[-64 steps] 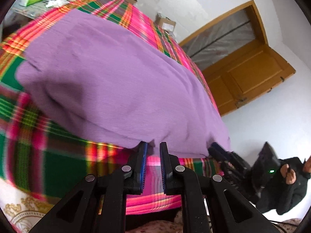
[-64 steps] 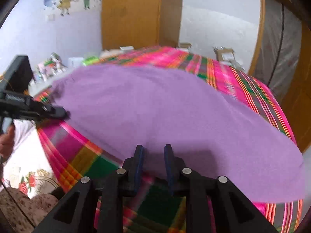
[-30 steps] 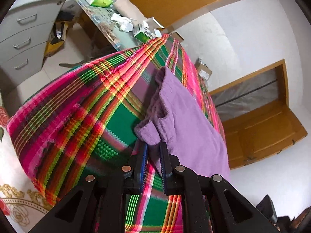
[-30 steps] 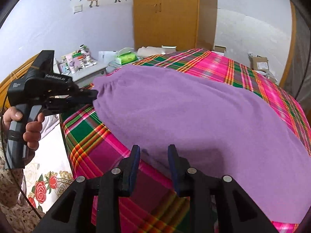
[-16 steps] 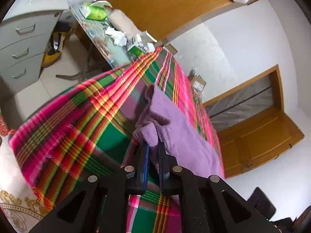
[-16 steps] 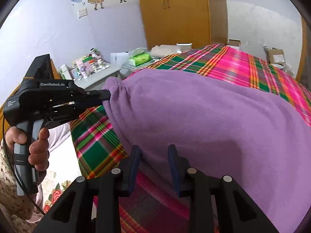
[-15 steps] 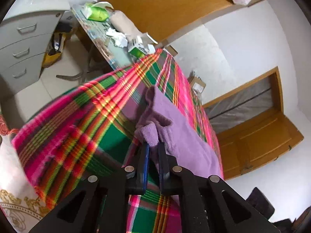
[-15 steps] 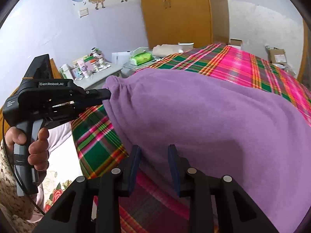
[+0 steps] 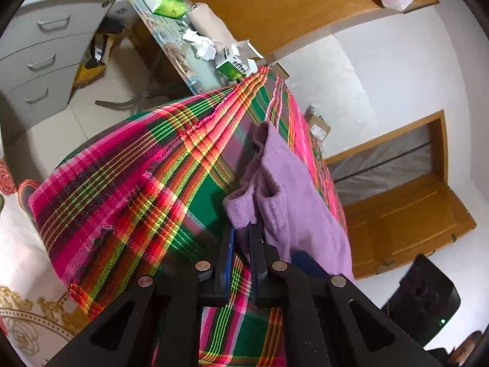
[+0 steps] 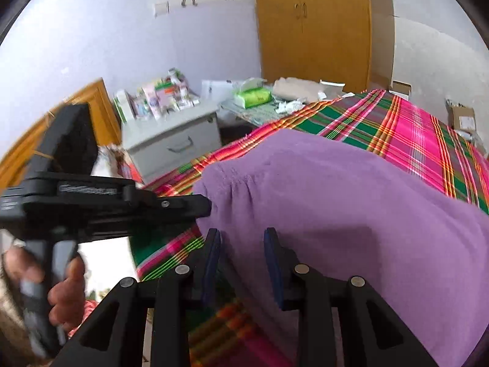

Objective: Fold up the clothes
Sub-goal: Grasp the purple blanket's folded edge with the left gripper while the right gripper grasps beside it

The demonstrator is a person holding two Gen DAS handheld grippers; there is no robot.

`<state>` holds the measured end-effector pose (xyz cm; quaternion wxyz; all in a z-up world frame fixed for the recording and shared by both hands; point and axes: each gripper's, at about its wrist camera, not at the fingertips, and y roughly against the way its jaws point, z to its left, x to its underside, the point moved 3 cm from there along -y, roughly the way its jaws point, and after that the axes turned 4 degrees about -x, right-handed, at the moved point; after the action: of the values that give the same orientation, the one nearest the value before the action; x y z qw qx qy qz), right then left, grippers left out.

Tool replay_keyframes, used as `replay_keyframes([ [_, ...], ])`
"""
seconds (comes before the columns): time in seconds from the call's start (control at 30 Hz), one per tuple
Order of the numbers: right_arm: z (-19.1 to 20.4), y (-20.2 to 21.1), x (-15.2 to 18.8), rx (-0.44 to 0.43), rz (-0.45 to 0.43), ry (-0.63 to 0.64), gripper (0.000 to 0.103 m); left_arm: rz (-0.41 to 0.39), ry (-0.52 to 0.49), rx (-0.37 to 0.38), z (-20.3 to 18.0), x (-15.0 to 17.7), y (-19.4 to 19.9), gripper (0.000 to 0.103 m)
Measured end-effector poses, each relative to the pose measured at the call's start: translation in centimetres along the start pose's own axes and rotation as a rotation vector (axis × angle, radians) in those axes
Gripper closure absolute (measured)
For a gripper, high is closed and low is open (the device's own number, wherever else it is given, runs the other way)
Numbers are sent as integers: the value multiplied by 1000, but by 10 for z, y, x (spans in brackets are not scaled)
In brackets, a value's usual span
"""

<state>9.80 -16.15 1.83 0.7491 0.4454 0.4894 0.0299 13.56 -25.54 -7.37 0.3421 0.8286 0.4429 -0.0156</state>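
purple garment (image 10: 351, 208) corner is pinched by left gripper (image 9: 241, 241), lifted off bed (image 9: 128, 195) for folding | right gripper (image 10: 241, 253) is held agape at its near edge

From my right wrist view the hand (image 10: 58, 287) on the left gripper's handle is smeared by motion, and the purple cloth (image 10: 351, 214) runs off the right edge. I can't read the small bottles (image 10: 159, 98) on the grey cabinet (image 10: 174, 137)
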Motion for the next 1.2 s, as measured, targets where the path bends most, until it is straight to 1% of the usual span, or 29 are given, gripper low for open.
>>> replay_keyframes([
  [0.1,4,-10,-5,10,-2,22,73,-1,-5,9,-1,-1,0,93],
  [0.13,4,-10,-6,10,-10,17,76,-1,-1,14,0,-1,-1,93],
  [0.17,4,-10,-7,11,-18,12,90,-1,2,19,0,-2,-1,94],
  [0.2,4,-10,-9,11,-26,6,100,-1,4,24,1,-3,-1,94],
  [0.3,8,-5,-15,-21,-49,-5,100,2,2,36,2,-3,0,94],
  [0.37,13,-9,-14,-15,-35,16,100,-2,4,54,2,-3,1,94],
  [0.47,18,-21,-10,-13,8,35,100,3,2,52,5,-3,1,94],
  [0.53,18,-22,-11,-17,9,28,100,4,-1,62,6,-2,2,94],
  [0.7,17,-17,-10,-27,5,22,94,15,5,85,6,-3,4,93],
  [0.77,17,-15,-9,-14,3,26,93,16,12,95,7,-3,6,94],
  [0.83,18,-13,-8,-11,-1,32,82,15,17,96,8,-3,8,94],
  [0.87,20,-13,-7,-17,-2,40,69,14,23,94,10,-3,9,94],
  [0.9,23,-12,-6,-24,-2,50,61,12,31,96,11,-3,11,94],
  [0.93,25,-13,-5,-21,1,60,61,10,44,103,13,-4,13,93],
  [1.0,34,-18,-3,35,4,113,60,6,62,113,16,-6,15,89],
  [1.07,43,-23,-2,109,3,180,60,10,66,113,16,-8,15,89],
  [1.13,50,-27,-1,180,2,244,60,32,61,121,15,-10,13,89],
  [1.2,54,-32,-2,219,5,270,60,39,66,127,16,-13,12,89],
])
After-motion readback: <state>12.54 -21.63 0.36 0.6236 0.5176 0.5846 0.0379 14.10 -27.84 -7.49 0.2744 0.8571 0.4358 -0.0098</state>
